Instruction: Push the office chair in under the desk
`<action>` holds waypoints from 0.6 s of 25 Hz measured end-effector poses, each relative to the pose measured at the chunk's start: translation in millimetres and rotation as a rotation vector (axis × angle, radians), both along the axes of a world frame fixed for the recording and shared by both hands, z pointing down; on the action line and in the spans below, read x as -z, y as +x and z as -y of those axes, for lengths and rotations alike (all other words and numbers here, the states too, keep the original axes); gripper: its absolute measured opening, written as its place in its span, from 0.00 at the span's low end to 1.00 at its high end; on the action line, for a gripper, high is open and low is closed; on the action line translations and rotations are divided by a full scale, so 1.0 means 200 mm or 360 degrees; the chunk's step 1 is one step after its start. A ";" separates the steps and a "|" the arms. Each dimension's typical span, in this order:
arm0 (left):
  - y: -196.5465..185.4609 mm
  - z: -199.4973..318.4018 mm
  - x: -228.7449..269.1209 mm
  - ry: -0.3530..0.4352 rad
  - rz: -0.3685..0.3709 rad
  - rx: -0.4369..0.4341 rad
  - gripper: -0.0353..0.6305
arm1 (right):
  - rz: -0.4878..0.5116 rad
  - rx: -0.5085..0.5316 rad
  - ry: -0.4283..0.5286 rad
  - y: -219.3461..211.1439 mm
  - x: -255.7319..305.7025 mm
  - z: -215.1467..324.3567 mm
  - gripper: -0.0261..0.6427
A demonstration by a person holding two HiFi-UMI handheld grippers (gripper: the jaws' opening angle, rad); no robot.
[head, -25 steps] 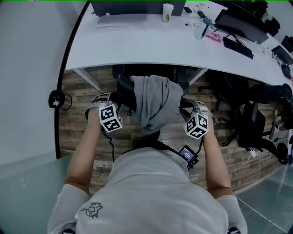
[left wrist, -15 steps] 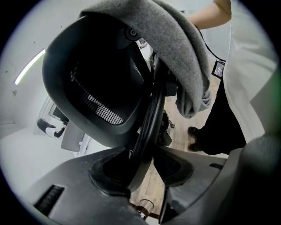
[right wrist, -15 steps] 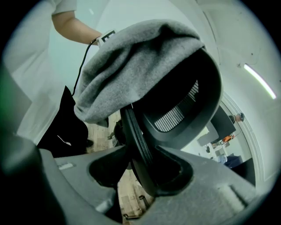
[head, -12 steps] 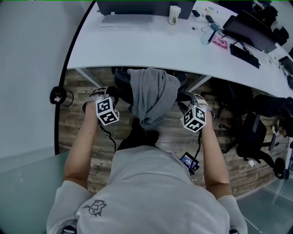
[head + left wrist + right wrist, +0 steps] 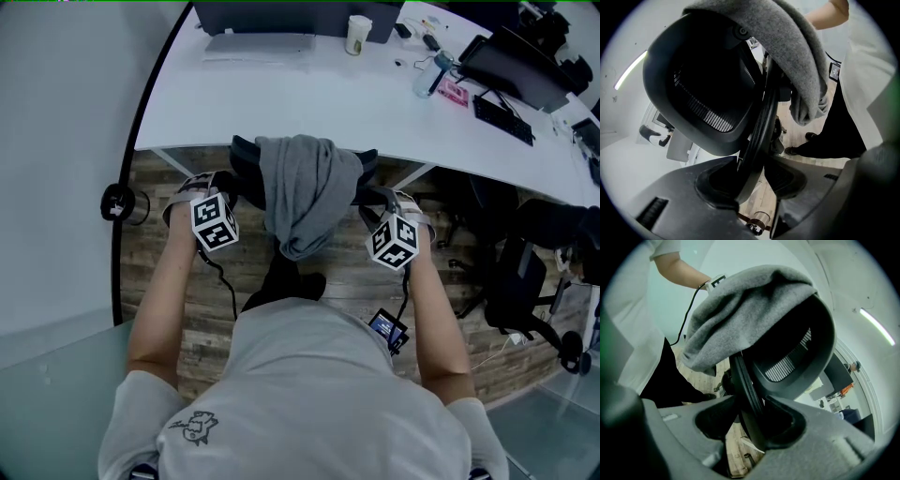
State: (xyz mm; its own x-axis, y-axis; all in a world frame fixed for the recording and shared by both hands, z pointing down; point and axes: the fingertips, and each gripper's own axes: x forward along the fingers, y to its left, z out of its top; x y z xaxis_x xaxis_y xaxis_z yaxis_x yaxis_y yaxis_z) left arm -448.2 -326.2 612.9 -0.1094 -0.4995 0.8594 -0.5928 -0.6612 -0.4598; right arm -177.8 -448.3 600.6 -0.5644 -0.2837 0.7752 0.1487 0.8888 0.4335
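A black mesh-backed office chair (image 5: 246, 167) with a grey garment (image 5: 305, 192) draped over its backrest stands at the white desk (image 5: 281, 94), its seat hidden under the desktop. My left gripper (image 5: 223, 186) is at the backrest's left edge, my right gripper (image 5: 375, 201) at its right edge. In the left gripper view the backrest rim (image 5: 759, 126) runs between the jaws of my left gripper (image 5: 752, 180), which are opening, with a gap beside it. In the right gripper view the rim (image 5: 745, 380) lies between the wide jaws of my right gripper (image 5: 750, 423), floor showing beside it.
On the desk are a laptop (image 5: 262, 37), a paper cup (image 5: 357, 33), a bottle (image 5: 427, 75) and a keyboard (image 5: 502, 108). Another black office chair (image 5: 520, 272) stands at the right. A glass wall runs along the left with a black round fitting (image 5: 117, 202). The floor is wood plank.
The chair has rolled forward toward the desk, so more of it lies under the desktop. Both grippers have moved forward with its backrest.
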 end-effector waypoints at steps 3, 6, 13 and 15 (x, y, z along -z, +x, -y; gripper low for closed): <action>-0.05 0.06 0.00 0.0010 0.0002 -0.0008 0.32 | -0.0007 -0.0007 0.0002 -0.05 0.00 0.06 0.30; -0.11 0.12 -0.01 0.0011 -0.0003 -0.0016 0.32 | -0.0010 -0.0025 0.0002 -0.11 -0.01 0.12 0.30; -0.24 0.29 -0.01 0.0018 -0.0001 -0.0028 0.32 | -0.0016 -0.0031 -0.0004 -0.24 -0.01 0.27 0.30; -0.27 0.32 -0.01 0.0018 -0.0003 -0.0030 0.32 | -0.0020 -0.0038 -0.0004 -0.26 -0.01 0.31 0.30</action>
